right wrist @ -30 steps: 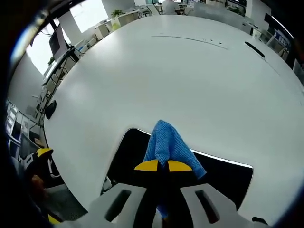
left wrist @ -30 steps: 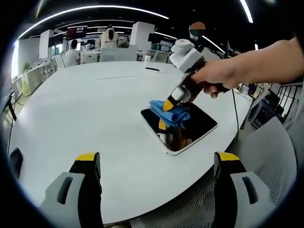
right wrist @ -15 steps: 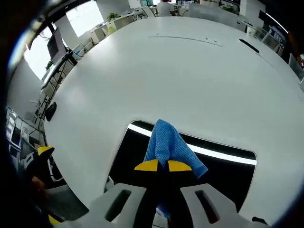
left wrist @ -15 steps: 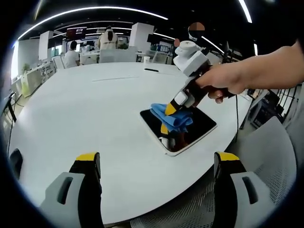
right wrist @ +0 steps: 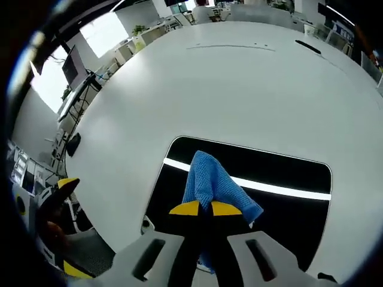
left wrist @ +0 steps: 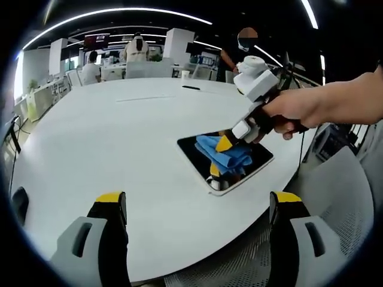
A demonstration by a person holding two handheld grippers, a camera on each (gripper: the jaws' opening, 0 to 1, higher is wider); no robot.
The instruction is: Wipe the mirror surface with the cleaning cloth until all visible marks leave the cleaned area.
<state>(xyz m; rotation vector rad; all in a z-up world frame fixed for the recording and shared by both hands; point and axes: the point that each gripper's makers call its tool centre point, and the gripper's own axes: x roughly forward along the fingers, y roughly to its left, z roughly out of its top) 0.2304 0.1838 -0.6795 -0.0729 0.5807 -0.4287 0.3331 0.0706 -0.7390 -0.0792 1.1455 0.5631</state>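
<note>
Currently wiping | right gripper (right wrist: 202, 208) clamps blue cloth (right wrist: 212, 182) on mirror (right wrist: 281, 173) | left gripper (left wrist: 197, 206) agape, idle | keep cloth flat, overlap strokes.

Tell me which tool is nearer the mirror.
Right. The right tool holds the blue cloth over the mirror; the left tool hangs back near the table's edge.

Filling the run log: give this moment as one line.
right claw: shut on blue cleaning cloth | cloth: on rectangular dark mirror | left claw: open, above white table
</note>
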